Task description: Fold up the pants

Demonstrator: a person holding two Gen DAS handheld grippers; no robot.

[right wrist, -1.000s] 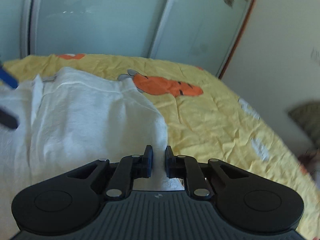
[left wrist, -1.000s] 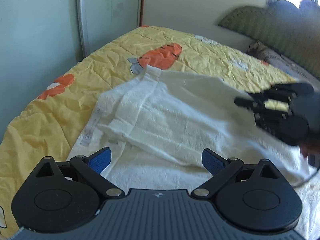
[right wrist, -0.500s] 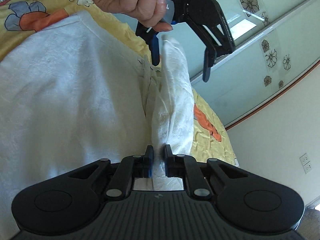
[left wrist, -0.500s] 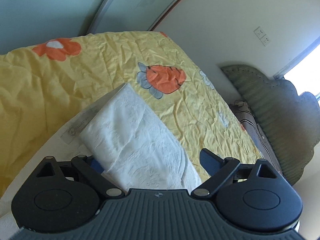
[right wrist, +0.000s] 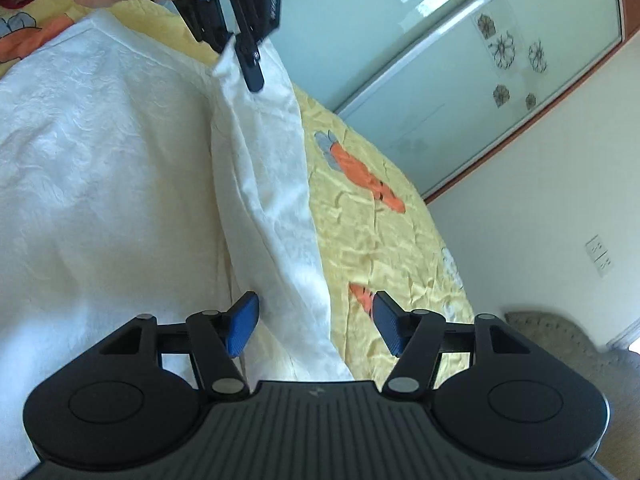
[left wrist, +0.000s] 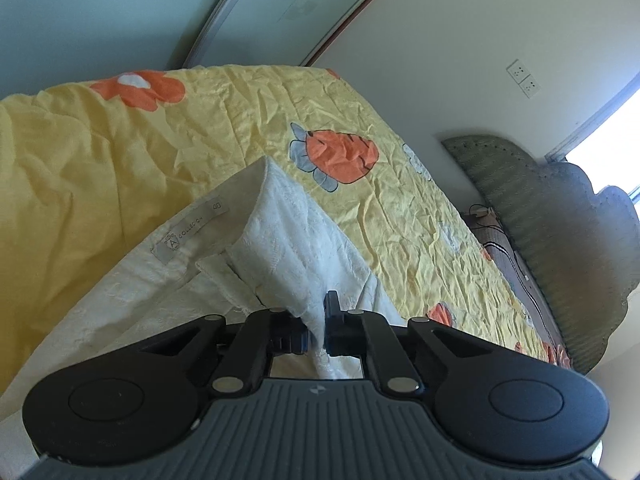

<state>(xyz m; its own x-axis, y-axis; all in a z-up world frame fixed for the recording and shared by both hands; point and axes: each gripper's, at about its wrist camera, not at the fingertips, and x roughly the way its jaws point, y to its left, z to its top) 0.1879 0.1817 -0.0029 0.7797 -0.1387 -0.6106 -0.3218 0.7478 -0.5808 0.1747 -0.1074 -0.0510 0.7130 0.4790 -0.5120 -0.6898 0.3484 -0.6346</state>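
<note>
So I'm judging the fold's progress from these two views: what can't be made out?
- Pants' legs and hems: cut off by the right wrist view's left and bottom edges.
- Cloth inside the left gripper: hidden by its shut fingers.
- Waistband label's small emblem: too small to read.
- Bed's near side: hidden beneath the pants.

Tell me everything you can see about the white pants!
The white pants look like thin, crinkly, textured cloth. They lie spread on the yellow bedspread with orange carrot pictures. Inside the waistband is a small label reading "COLLECTION" and 40. One edge is lifted into a raised fold: the left gripper is shut on it, seen too in the right view. The right gripper is open, with the fold between its blue pads.
</note>
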